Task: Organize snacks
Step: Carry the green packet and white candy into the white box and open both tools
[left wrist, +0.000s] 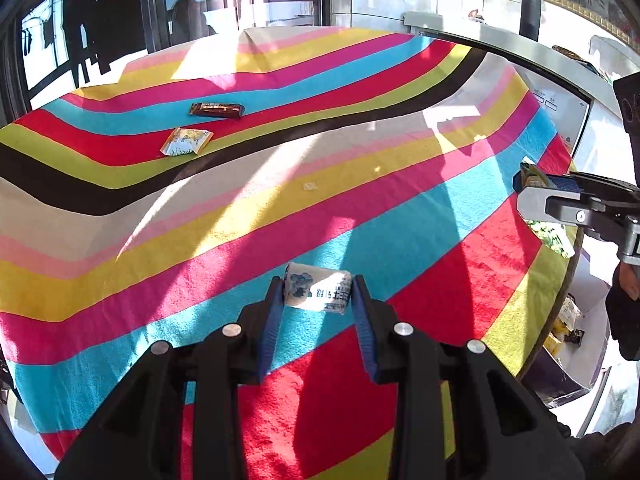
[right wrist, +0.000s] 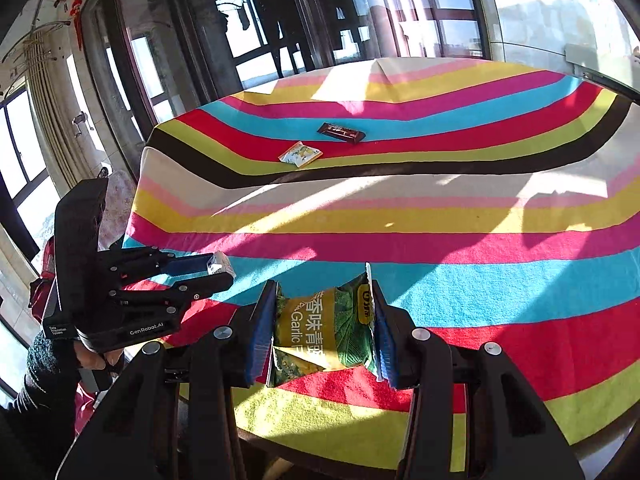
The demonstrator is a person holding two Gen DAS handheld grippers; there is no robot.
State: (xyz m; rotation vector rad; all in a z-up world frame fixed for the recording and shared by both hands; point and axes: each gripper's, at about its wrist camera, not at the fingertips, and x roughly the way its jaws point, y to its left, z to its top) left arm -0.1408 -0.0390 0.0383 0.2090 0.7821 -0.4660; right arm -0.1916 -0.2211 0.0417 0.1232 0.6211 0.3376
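Two grippers are each holding one snack above the striped tablecloth (left wrist: 248,216).

The left gripper (left wrist: 318,292) is pinching one small white-and-blue packet (left wrist: 318,289) over the near cyan stripe; the right gripper (right wrist: 325,322) is squeezing one green garlic-pea bag (right wrist: 320,330) over the near edge. Two more snacks are lying far across the table: one brown bar (left wrist: 217,110) and, just beside it, one yellow-white sachet (left wrist: 186,142).

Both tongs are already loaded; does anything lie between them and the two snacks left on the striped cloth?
Nothing visible does. The brown bar and the yellow packet lie far across the cloth, with only bare stripes between. But the left tongs grip a white packet, and the right tongs a green garlic bag.
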